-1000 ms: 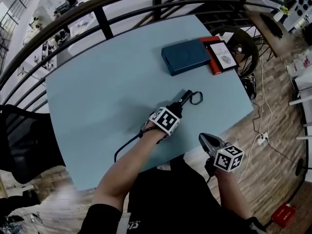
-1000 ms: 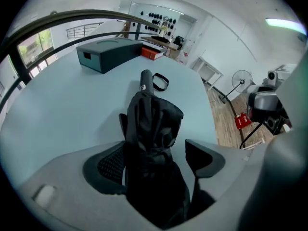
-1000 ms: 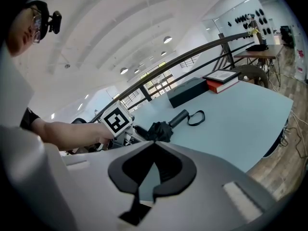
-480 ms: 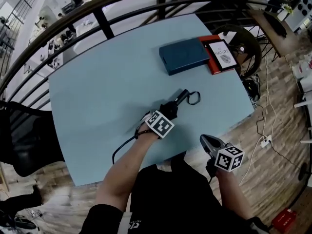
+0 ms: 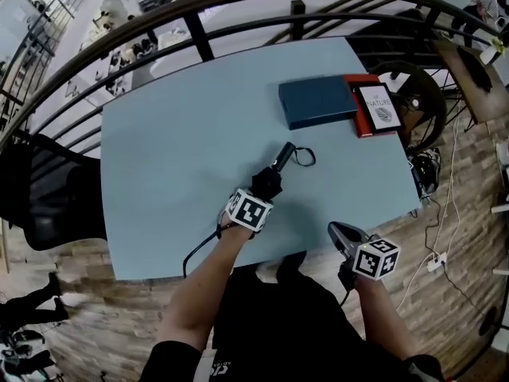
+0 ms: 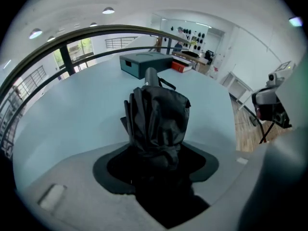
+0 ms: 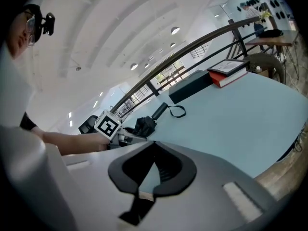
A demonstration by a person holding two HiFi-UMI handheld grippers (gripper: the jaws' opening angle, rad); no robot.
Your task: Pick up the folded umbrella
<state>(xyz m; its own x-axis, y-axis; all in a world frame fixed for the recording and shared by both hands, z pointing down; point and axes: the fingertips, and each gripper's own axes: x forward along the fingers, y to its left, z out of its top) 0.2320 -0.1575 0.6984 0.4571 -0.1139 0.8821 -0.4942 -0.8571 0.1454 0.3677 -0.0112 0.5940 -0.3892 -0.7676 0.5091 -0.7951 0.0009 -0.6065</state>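
The folded black umbrella (image 5: 272,177) lies on the pale blue table (image 5: 175,150), its handle and wrist strap (image 5: 304,156) pointing away from me. My left gripper (image 5: 262,192) points steeply down over the umbrella's bunched fabric end. In the left gripper view the fabric (image 6: 156,119) fills the space between the jaws, which are closing around it; the umbrella still rests on the table. My right gripper (image 5: 340,233) hangs just off the table's near edge, shut with nothing in it; from its own view (image 7: 143,186) the umbrella (image 7: 144,125) lies ahead to the left.
A dark blue box (image 5: 318,102) and a red book with a white cover (image 5: 375,106) lie at the table's far right. A black railing (image 5: 199,38) curves behind the table. A black chair (image 5: 48,197) stands at the left, and a cable (image 5: 199,249) trails from the left gripper.
My left gripper has turned and slid slightly along the umbrella toward its fabric end. The right gripper has shifted a little near the table edge. The head view has swung sideways.
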